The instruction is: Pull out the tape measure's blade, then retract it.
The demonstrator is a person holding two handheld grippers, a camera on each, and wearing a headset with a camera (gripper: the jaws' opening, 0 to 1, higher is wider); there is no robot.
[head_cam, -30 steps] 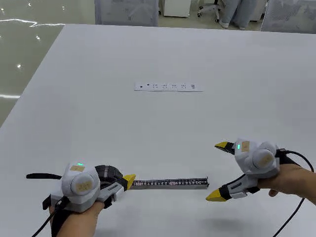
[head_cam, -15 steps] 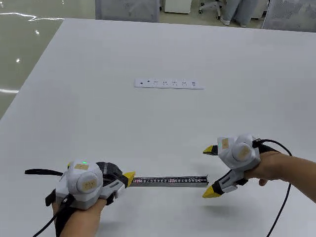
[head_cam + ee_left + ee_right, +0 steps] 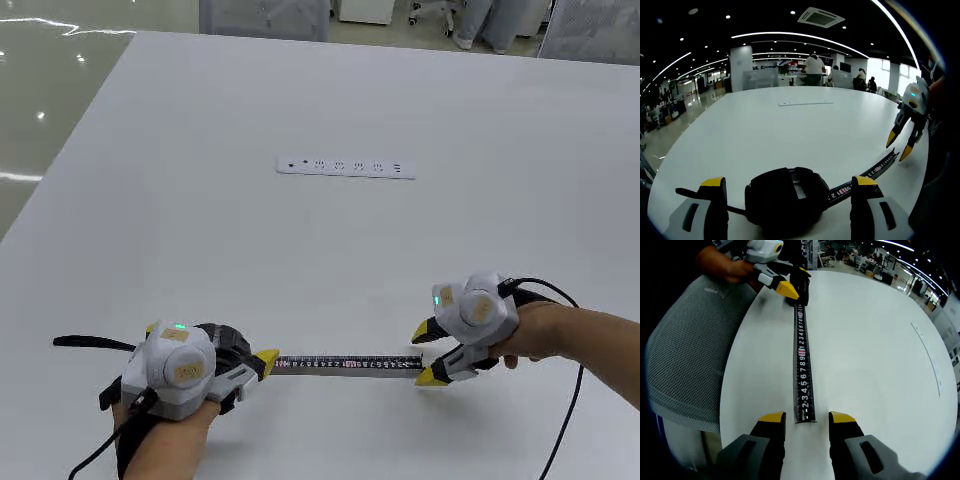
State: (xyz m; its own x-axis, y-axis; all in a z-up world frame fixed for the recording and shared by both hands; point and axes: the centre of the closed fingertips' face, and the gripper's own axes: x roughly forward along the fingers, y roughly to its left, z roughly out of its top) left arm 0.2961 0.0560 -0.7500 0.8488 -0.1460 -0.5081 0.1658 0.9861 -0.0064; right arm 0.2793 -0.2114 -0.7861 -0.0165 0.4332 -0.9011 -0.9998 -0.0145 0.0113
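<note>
one blade [image 3: 348, 363] lengthwise from left tool [image 3: 789, 182] to right tool [image 3: 806, 416]

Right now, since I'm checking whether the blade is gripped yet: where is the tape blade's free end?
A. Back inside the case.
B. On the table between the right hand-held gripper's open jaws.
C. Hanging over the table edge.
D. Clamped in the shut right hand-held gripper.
B: the blade ends on the table between the tips of the right hand-held gripper, a gap on each side.

Open-plan office, ceiling air vent [image 3: 821, 16], strip lights [image 3: 790, 35], long white table [image 3: 790, 130] (people [image 3: 813, 67] standing beyond)
</note>
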